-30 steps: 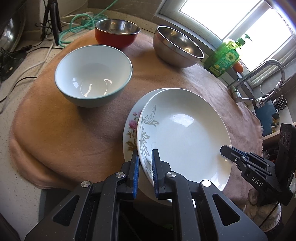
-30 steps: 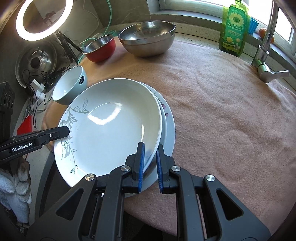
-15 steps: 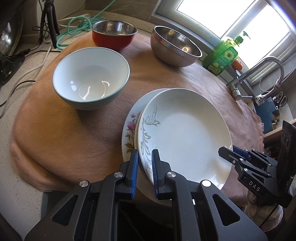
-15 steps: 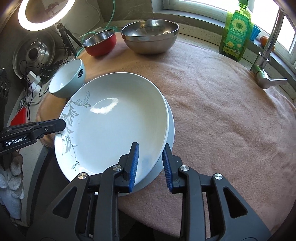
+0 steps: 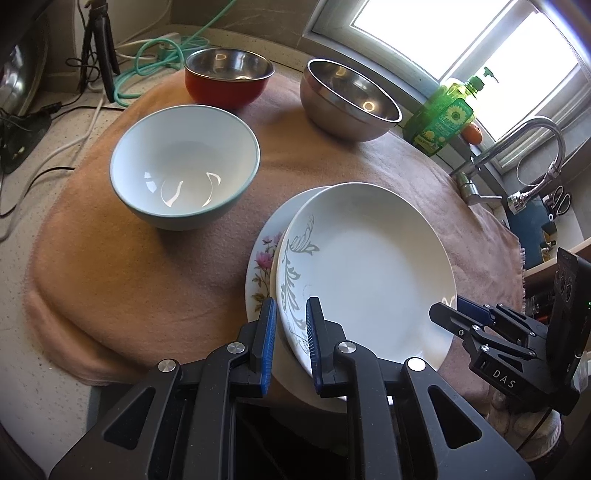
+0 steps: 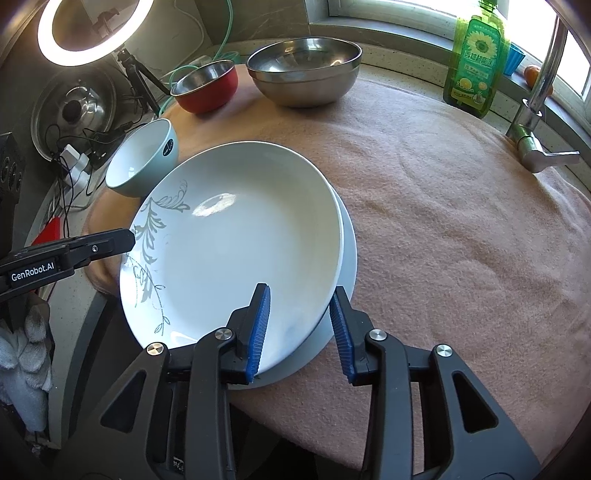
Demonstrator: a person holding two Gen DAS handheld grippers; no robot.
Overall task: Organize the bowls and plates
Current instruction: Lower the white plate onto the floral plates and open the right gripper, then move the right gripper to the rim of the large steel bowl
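Note:
A white plate with a grey leaf pattern (image 5: pixel 369 266) lies on a floral plate (image 5: pixel 260 266) on the pink cloth. My left gripper (image 5: pixel 291 332) straddles the leaf plate's near left rim. Its jaws are just starting to open, and the pads are still close against the rim. In the right wrist view my right gripper (image 6: pixel 300 325) is opening. The rim of the leaf plate (image 6: pixel 236 240) sits loosely between its pads, with a gap at the right pad. A teal bowl (image 5: pixel 184 173), a red bowl (image 5: pixel 229 79) and a steel bowl (image 5: pixel 351 99) stand behind.
The pink cloth (image 6: pixel 461 221) covers the counter, with bare cloth to the right of the plates. A green soap bottle (image 6: pixel 474 59) and a faucet (image 6: pixel 535 110) stand at the back right. A ring light (image 6: pixel 94 29) and cables (image 5: pixel 155 55) crowd the back left.
My right gripper's jaws have spread apart off the leaf plate's rim. The left jaws have parted slightly. Both hands have stayed in place.

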